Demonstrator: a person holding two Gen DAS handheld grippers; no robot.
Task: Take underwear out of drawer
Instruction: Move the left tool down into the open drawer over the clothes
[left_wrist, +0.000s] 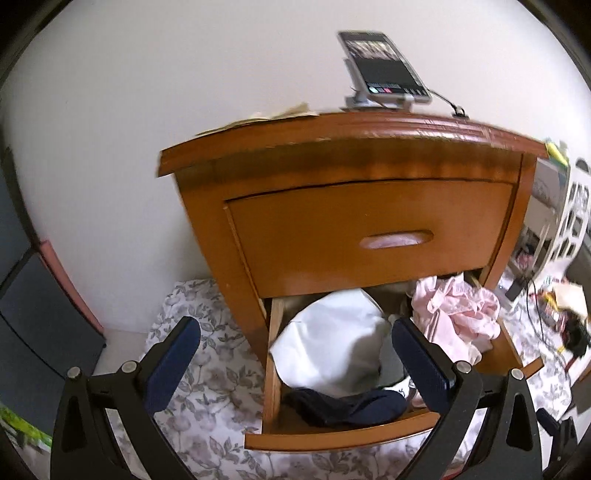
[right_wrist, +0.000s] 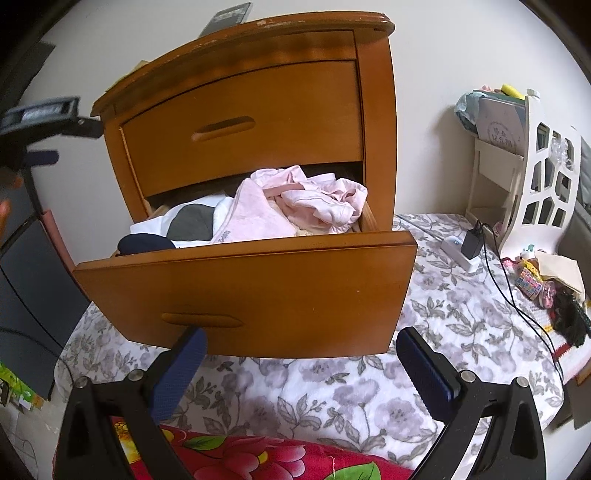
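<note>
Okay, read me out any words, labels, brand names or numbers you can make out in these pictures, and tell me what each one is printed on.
No text here can be read with certainty.
Phone screen on the nightstand: icons only, blurred.
Round stamp on the booklet in the white rack: characters too small to read.
Small grey print on the pink garment in the open drawer: too small.
Green packaging at the left edge: blurred.

The lower drawer (right_wrist: 258, 291) stood pulled out below the shut upper drawer (right_wrist: 243, 125); clothes (right_wrist: 295, 206) lay heaped inside; a shelf rack (right_wrist: 532, 177) stood right of the nightstand (left_wrist: 354, 129).
</note>
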